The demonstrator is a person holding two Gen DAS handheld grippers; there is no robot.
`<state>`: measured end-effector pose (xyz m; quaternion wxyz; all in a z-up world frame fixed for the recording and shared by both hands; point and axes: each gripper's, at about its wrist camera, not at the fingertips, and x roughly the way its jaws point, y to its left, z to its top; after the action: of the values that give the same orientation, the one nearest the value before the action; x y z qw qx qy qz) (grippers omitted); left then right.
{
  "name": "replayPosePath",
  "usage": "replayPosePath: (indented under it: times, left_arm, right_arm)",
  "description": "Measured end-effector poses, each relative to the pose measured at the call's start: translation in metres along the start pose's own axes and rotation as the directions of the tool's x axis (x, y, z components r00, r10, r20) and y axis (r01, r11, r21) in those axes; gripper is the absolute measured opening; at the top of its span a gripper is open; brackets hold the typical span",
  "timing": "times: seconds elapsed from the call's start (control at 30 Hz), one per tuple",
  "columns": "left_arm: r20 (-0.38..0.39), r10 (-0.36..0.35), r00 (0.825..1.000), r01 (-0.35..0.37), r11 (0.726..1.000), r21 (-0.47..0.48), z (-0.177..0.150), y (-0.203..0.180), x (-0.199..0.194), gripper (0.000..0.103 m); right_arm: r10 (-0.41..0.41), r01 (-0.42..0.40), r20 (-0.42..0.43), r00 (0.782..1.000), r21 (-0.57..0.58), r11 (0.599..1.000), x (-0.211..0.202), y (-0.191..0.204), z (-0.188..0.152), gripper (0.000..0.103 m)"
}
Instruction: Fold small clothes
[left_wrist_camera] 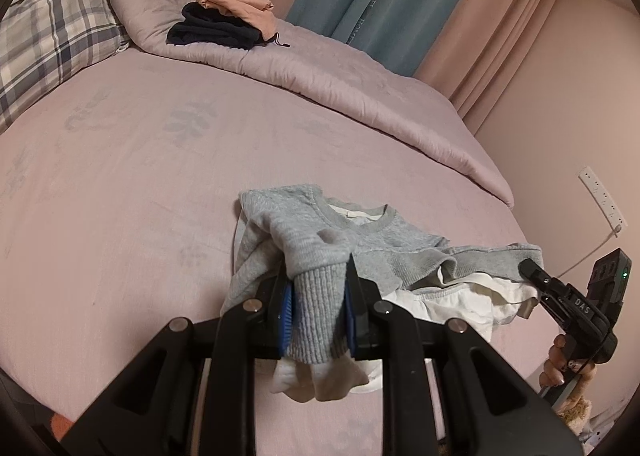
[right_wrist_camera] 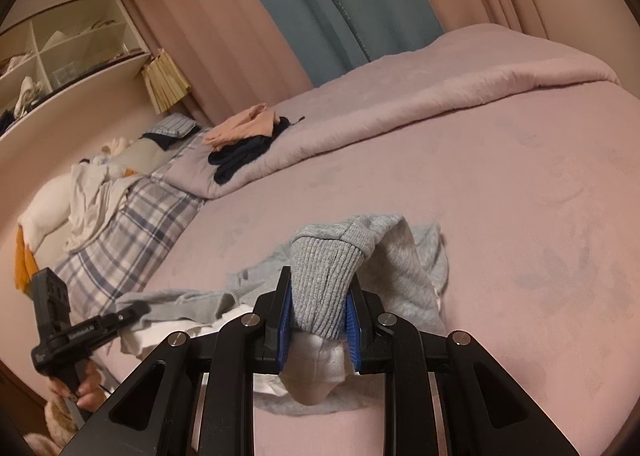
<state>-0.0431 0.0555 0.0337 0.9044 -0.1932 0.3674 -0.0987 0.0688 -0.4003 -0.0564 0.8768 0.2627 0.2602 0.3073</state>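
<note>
Two grippers: each is pinching one ribbed cuff.
Left gripper (left_wrist_camera: 316,296): clamping grey sweater (left_wrist_camera: 384,248) sleeve.
Right gripper (right_wrist_camera: 318,316): clamping other cuff.
Sweater: lying on pink bed (left_wrist_camera: 140,176), 6 o'clock.
Folded clothes (left_wrist_camera: 224,22): sitting at 11 o'clock.

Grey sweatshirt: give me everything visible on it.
The grey sweatshirt is a small knit top, with a ribbed crew collar and ribbed cuffs, and a white layer showing at neck, hem and cuffs. It lies crumpled near the front edge of the pink bed. The left gripper is shut on one cuff, the right gripper on the other; both sleeves are lifted toward the cameras.
</note>
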Motion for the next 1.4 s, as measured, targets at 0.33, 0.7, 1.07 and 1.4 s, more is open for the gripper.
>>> replayPosePath:
  times: [0.33,0.7,1.07,1.4]
  left_arm:
    - [-0.05,0.039,0.998,-0.04,0.999,-0.028,0.014,0.011,0.049,0.02]
    - [-0.122,0.083,0.989,-0.09,0.994,-0.056,0.034,0.023,0.1,0.02]
    - [-0.195,0.139,0.971,-0.158,0.984,-0.084,0.031,0.042,0.142,0.021]
    - [-0.201,0.123,0.972,-0.147,0.983,-0.109,0.028,0.048,0.145,0.032]
  right_arm:
    - [-0.023,0.024,-0.036,0.999,0.023,0.999,0.026,-0.009,0.008,0.023]
    - [-0.073,0.079,-0.114,0.991,0.049,0.996,0.067,-0.028,0.02,0.023]
    - [-0.117,0.142,-0.208,0.971,0.109,0.984,0.106,-0.057,0.009,0.023]
    - [-0.12,0.145,-0.213,0.97,0.103,0.984,0.104,-0.062,0.007,0.036]
